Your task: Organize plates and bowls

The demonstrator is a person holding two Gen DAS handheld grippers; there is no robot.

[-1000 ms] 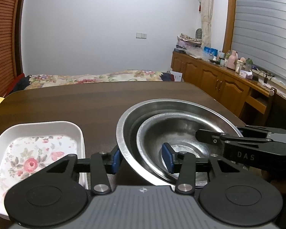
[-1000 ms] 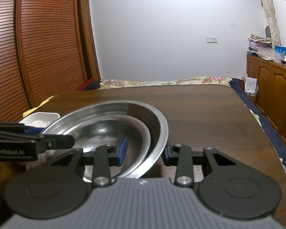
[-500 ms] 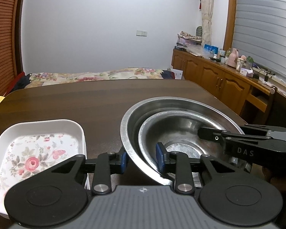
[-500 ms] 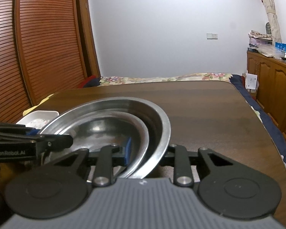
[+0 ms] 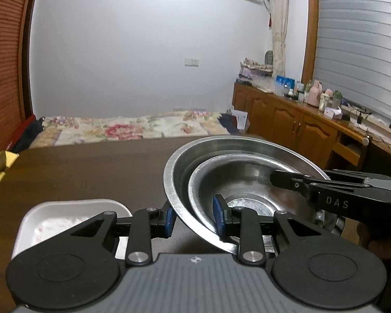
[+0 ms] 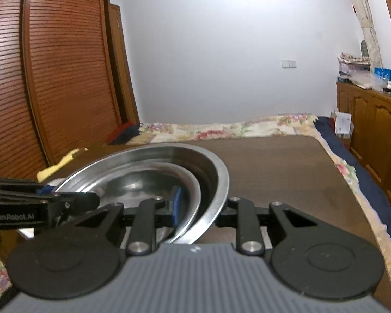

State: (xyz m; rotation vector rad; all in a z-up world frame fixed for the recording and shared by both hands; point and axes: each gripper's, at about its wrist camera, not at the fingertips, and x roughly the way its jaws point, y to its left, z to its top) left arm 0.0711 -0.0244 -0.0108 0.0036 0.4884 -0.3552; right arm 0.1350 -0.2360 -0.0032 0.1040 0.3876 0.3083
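Observation:
Two nested steel bowls hang above the dark wooden table (image 5: 91,172): a large outer bowl (image 5: 177,172) with a smaller bowl (image 5: 247,177) inside it. My left gripper (image 5: 193,219) is shut on their left rims, one blue pad outside and one inside. Across the bowls, my right gripper (image 6: 200,206) is shut on the right rims of the large bowl (image 6: 219,180) and the inner bowl (image 6: 153,180). Each gripper shows in the other's view, the right gripper (image 5: 276,180) reaching in from the right and the left gripper (image 6: 91,199) from the left.
A white rectangular dish with a floral print (image 5: 65,214) lies on the table below and left of the bowls. A bed with a flowered cover (image 5: 133,130) stands beyond the table's far edge. Wooden cabinets (image 5: 299,127) line the right wall, slatted wardrobe doors (image 6: 65,78) the left.
Both grippers closed on the bowls' rims, then rose together; the nested bowls lifted off the table and the floral dish dropped lower in the left view.

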